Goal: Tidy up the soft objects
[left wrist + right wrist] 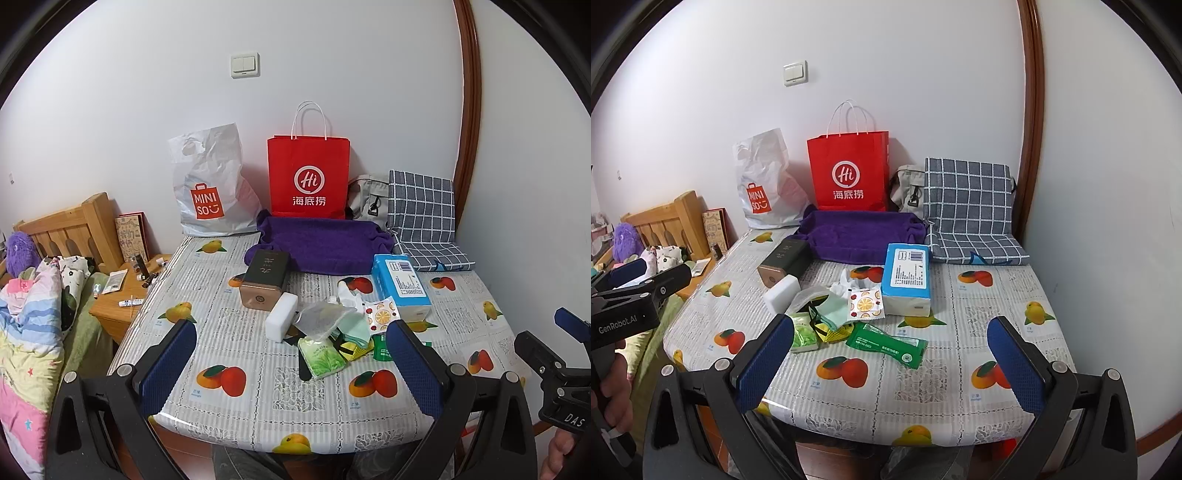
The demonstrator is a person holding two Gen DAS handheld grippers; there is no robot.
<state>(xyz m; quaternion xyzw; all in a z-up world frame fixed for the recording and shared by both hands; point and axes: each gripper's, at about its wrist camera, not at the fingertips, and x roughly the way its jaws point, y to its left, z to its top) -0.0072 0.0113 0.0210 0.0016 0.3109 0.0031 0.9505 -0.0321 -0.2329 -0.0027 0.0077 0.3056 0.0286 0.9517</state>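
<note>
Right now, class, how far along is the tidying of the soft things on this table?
Nothing looks done yet. The left tool and right tool are both open and empty. The tissue pack, green wipes pouch, small green packet and other soft bits remain in a pile mid-table, beside the purple towel.

The green wipes packet sits mostly hidden behind the left gripper's right finger, and its print is unreadable.
</note>
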